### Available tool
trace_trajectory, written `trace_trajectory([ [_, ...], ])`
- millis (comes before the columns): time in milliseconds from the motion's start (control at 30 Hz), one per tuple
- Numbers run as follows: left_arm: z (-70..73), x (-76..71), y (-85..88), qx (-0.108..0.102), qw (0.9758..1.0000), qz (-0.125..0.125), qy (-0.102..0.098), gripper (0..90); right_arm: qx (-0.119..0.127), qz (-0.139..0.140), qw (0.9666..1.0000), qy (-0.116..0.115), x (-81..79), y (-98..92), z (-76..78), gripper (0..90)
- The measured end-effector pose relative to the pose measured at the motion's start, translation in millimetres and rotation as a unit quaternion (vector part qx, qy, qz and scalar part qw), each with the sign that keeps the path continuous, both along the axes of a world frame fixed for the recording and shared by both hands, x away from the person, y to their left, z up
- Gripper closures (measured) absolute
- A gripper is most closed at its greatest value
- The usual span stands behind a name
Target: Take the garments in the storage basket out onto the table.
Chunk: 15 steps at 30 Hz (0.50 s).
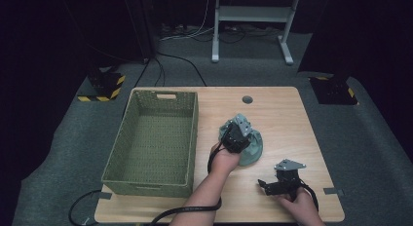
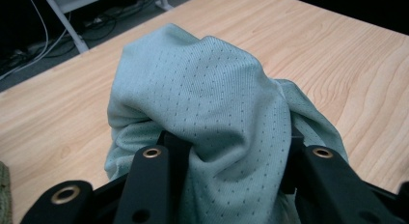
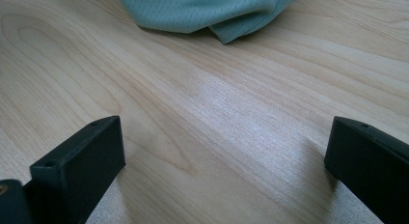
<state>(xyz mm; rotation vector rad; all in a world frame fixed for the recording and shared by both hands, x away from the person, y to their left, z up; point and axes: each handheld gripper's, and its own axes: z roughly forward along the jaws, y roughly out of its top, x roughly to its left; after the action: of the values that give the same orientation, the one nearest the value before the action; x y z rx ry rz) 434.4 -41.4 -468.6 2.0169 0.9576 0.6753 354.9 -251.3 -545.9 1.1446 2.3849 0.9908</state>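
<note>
Two tools, left tool (image 2: 226, 161) clamped on bunched green cloth (image 2: 202, 98), right tool (image 3: 222, 156) spread wide nearby

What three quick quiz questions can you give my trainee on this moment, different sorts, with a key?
1. True or false: the left gripper has its jaws closed on the teal cloth.
2. Multiple choice: the green woven basket sits (A) on the table's left part, empty inside; (B) on the floor; (C) on top of the cloth.
3. Fill the blank: the right gripper has its jaws ____ over bare wooden table, with the cloth lying ahead of them.

Key: 1 true; 2 A; 3 open.
</note>
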Motion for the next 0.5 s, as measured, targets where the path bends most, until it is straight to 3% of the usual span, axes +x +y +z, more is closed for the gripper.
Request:
trace_trajectory([
  [500,-11.4,5.4,-1.1,-0.001,0.9987,-0.015,0.049,57.9,-0.003,0.002,1.0,-0.001,-0.9,0.7,-0.2,0.1],
])
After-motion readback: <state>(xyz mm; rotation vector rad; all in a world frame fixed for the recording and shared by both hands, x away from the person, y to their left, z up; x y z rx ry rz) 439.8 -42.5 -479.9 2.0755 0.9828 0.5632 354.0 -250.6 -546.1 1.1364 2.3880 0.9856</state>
